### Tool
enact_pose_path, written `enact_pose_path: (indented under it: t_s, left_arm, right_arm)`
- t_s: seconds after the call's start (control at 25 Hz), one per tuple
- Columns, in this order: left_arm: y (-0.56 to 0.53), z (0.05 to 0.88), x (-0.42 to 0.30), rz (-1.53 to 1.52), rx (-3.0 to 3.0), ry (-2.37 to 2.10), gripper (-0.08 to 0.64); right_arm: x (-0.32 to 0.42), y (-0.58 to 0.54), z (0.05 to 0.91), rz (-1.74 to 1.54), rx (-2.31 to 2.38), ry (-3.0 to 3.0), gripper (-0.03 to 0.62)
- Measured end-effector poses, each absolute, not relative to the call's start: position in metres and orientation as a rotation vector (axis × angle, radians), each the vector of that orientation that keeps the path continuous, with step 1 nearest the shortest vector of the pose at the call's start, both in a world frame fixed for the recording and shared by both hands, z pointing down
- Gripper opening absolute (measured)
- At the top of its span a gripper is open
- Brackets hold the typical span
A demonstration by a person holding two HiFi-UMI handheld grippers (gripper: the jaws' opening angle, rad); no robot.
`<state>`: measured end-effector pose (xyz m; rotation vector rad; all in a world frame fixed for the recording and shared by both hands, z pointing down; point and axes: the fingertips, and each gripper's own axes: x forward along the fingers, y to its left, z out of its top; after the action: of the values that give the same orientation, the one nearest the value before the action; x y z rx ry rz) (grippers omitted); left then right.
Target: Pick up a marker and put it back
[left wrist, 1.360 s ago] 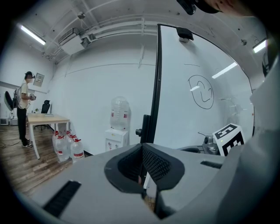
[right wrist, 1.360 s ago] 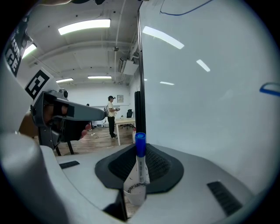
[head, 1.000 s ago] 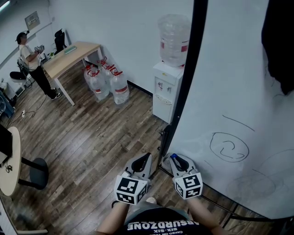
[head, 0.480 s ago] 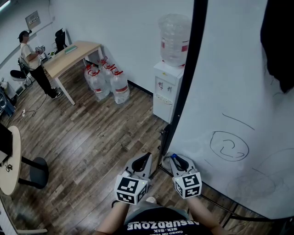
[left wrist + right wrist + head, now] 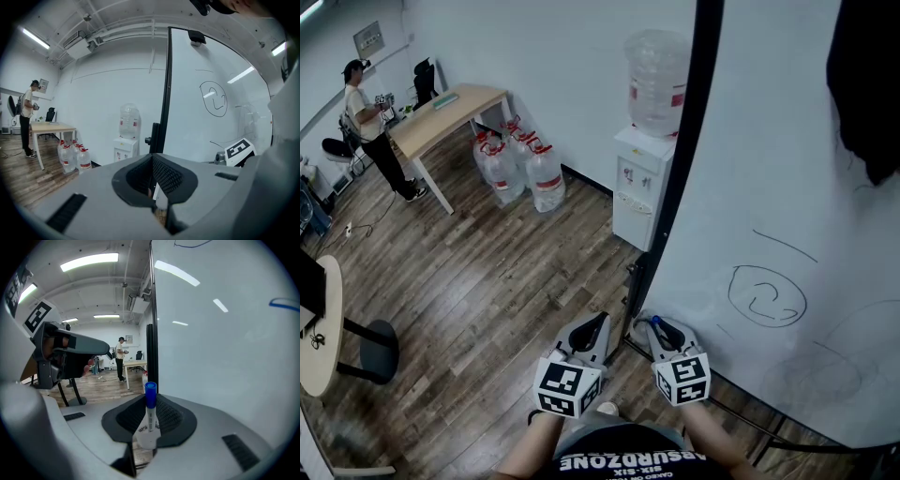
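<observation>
The white plastic marker with the blue cap [image 5: 149,423] should be a light, stiff little thing. The barrel is smooth and round though, so I'd guess it rolls or slips if the pinch is off-centre. The best hold is mid-barrel, below the cap, so the cap doesn't get popped off, and that's pretty much where it's held.

The right tool [image 5: 151,404] is clamped on the barrel. The cap end pokes up past the tips and the tail end hangs back toward the camera.

From the head view, the marker sits low down by the left edge of the big white whiteboard on its black frame [image 5: 750,187]. It's close to the board, but I can't tell if it touches.

The left tool [image 5: 590,330] sits beside the right one, on the side away from the whiteboard. Its pads are together with nothing between them.
</observation>
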<state>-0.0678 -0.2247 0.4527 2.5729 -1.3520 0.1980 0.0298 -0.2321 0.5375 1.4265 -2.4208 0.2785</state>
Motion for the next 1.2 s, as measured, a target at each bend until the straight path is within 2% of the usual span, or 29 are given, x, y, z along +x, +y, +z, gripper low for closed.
enact_pose_path:
  t_s: [1.2]
  left_arm:
    - [-0.198, 0.445, -0.068, 0.188, 2.579, -1.373, 0.008]
  right_arm:
    - [0.032, -0.208, 0.545, 0.258, 1.412, -2.382, 0.063]
